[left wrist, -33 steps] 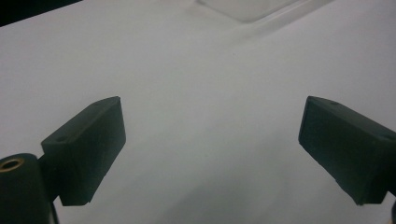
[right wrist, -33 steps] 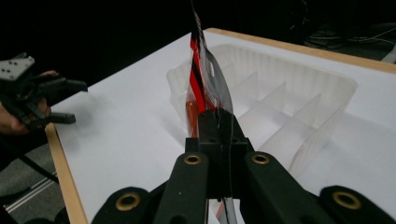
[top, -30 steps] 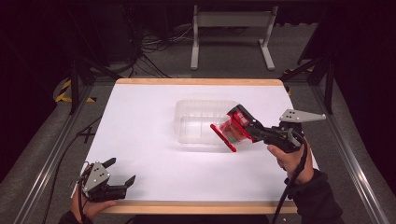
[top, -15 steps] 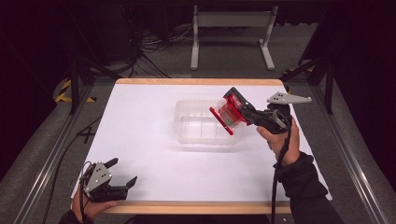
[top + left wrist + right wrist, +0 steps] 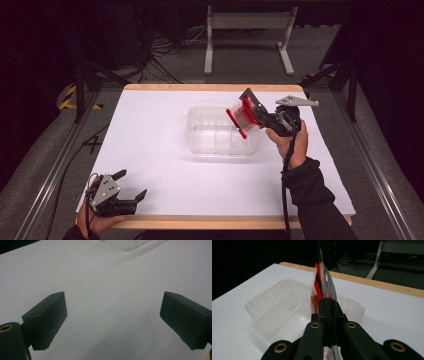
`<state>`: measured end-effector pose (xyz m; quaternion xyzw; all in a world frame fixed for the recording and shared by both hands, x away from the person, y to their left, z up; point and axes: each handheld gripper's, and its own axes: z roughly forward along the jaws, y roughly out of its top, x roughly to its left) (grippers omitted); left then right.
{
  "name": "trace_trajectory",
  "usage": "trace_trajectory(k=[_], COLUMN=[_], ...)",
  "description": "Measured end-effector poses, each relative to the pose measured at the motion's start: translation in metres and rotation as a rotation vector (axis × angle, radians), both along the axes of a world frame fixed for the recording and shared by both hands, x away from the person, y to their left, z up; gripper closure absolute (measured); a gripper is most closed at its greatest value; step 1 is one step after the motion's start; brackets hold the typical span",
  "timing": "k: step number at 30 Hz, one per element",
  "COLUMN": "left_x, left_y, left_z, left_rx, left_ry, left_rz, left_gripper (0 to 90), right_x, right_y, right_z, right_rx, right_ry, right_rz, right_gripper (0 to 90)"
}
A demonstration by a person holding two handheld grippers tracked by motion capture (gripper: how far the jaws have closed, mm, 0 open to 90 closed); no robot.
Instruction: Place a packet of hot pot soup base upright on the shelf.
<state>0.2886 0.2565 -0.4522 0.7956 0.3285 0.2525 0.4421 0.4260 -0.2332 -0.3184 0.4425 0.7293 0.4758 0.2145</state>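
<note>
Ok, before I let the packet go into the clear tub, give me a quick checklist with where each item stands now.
1. Grip: right gripper shut on the red packet: ok.
2. Position: in the high view the packet sits over the clear tub's right end, near its rim; whether it clears the wall: cannot tell.
3. Tub interior free of other items: ok.
4. Tub flat on the white table, upright: ok.
5. Left gripper out of the way at the near left corner, jaws open: ok.
6. Packet hanging straight: tilted in the high view: not ok.
</note>
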Motion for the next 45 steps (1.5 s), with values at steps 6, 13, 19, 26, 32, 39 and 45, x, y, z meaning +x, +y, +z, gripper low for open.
trace_trajectory(k=[6,13,19,26,32,39,45], left_x=[0.000,0.000,0.000,0.000,0.000,-0.001,-0.001], left_y=[-0.001,0.000,0.000,-0.001,0.000,0.000,0.001], left_z=[-0.001,-0.001,-0.001,-0.001,-0.001,-0.001,-0.001], left_rx=[0.006,0.008,0.011,0.009,0.011,0.009,0.008], left_ry=[0.009,0.008,0.009,0.008,0.008,0.009,0.007], left_rz=[-0.002,-0.003,-0.005,-0.006,-0.007,-0.003,0.001], left_gripper=[7.9,7.9,7.9,7.9,7.9,7.9,7.9], right_x=[0.002,-0.006,-0.012,-0.012,-0.008,-0.006,-0.005], right_y=[0.005,0.013,0.008,0.008,0.011,0.017,0.021], right_z=[-0.011,-0.025,-0.032,-0.034,-0.037,-0.040,-0.042], right_rx=[-0.019,-0.071,-0.065,-0.052,-0.047,-0.048,-0.059], right_ry=[0.000,-0.036,-0.030,-0.015,-0.002,0.015,0.017], right_rz=[-0.031,-0.061,-0.091,-0.076,-0.052,-0.028,-0.019], right_gripper=[90.0,88.8,83.9,81.0,75.8,70.4,71.9])
